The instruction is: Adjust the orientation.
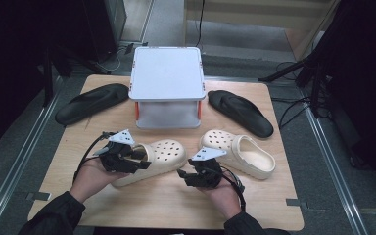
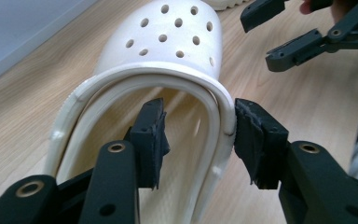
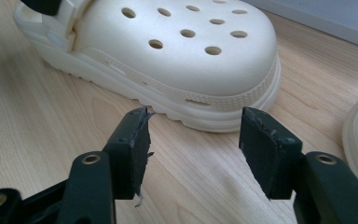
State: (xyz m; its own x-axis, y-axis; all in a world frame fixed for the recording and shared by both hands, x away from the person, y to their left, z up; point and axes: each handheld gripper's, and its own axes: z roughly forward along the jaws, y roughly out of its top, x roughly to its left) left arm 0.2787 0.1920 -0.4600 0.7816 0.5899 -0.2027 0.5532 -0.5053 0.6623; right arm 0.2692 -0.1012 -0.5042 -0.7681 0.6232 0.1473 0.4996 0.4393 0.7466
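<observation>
Two cream perforated clogs lie on the wooden table (image 1: 176,205). The left clog (image 1: 166,152) lies with its toe pointing right, and my left gripper (image 1: 139,156) is at its heel opening. In the left gripper view my left gripper (image 2: 198,121) stands open astride the clog's rim (image 2: 168,77), one pad inside the opening and the other just outside the wall. My right gripper (image 1: 183,174) hovers in front of that clog's toe (image 3: 191,51). Its jaws (image 3: 193,135) are open with only bare table between them. The second clog (image 1: 240,154) rests to the right.
A grey box-like stand (image 1: 166,81) sits at the back middle of the table. A black sandal (image 1: 92,103) lies at its left and another (image 1: 240,112) at its right. My right gripper (image 2: 265,37) hangs close beyond the left clog's toe.
</observation>
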